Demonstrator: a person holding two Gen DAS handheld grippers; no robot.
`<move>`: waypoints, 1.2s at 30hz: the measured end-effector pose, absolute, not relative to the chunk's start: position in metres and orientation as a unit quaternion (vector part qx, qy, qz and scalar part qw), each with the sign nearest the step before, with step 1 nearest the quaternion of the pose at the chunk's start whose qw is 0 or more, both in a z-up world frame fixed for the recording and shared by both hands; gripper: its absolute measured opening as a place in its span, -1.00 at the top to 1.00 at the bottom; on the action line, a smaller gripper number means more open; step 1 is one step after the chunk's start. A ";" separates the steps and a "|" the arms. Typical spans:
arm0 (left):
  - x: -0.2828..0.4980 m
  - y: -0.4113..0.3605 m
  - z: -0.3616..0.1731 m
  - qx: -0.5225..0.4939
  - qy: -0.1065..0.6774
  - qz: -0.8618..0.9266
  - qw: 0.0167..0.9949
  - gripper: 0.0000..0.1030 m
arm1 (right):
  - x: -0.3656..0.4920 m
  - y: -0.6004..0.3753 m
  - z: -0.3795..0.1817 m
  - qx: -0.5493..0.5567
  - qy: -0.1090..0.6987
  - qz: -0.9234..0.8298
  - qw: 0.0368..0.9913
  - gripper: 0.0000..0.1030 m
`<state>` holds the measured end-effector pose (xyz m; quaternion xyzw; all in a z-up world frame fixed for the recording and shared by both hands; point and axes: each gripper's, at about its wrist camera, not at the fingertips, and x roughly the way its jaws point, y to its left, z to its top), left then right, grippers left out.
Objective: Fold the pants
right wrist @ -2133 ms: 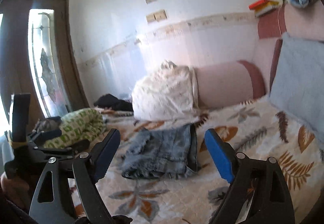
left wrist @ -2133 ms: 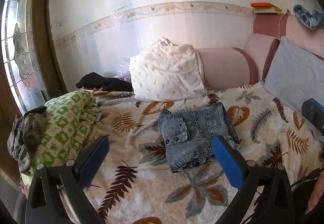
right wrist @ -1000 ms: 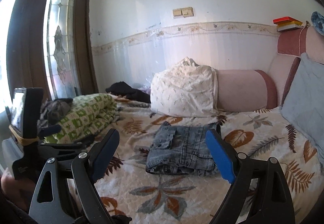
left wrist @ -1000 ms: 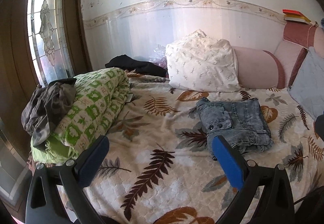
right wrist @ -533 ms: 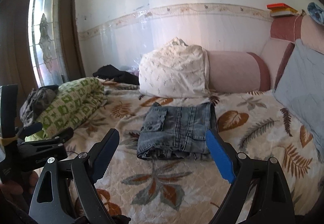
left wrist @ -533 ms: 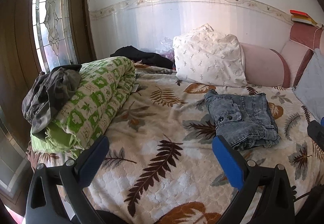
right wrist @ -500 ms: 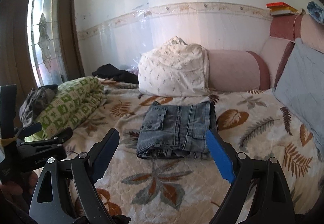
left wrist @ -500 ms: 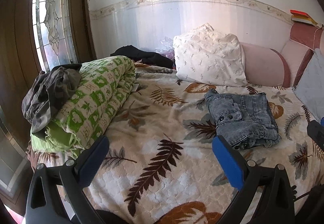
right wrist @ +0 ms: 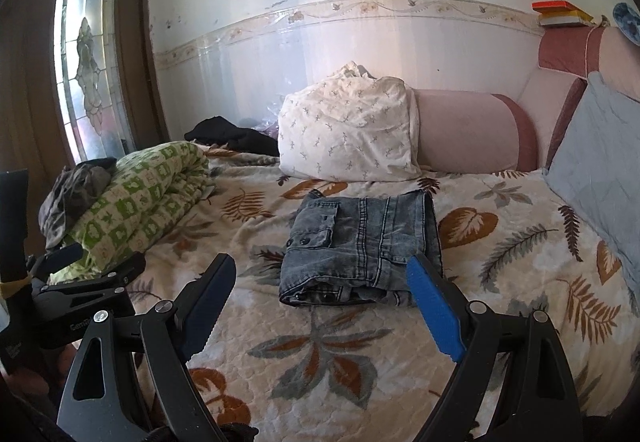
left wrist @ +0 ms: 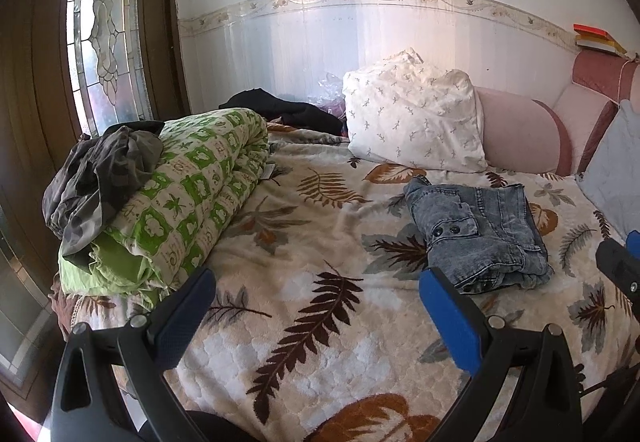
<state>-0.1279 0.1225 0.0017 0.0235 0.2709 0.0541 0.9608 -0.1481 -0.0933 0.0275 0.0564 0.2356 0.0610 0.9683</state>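
Left wrist view: left gripper has jaws spread wide, nothing between the blue textured pads, hovering over the bedspread, a plush quilted fabric with leaf prints.
Pants: grey washed-denim pants folded into a thick rectangle, lying on the bedspread right of centre, apart from both grippers.
Bedding: rolled green-checked quilt at left, crumpled dark garment on it; white patterned pillow against the wall.
Right wrist view: right gripper spread wide and empty; serrated blue pads, black frame.
Pants here: just beyond the fingertips, pocket flap with two buttons facing left.
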 end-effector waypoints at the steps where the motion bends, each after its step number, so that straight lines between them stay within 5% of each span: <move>1: -0.128 0.122 0.002 0.023 0.271 0.052 0.961 -0.99 | -0.148 -0.093 0.028 0.056 0.236 0.061 0.968 -0.70; 36: -0.111 0.113 -0.025 0.024 0.312 0.045 0.949 -0.99 | -0.134 -0.098 0.018 0.059 0.243 0.057 0.967 -0.70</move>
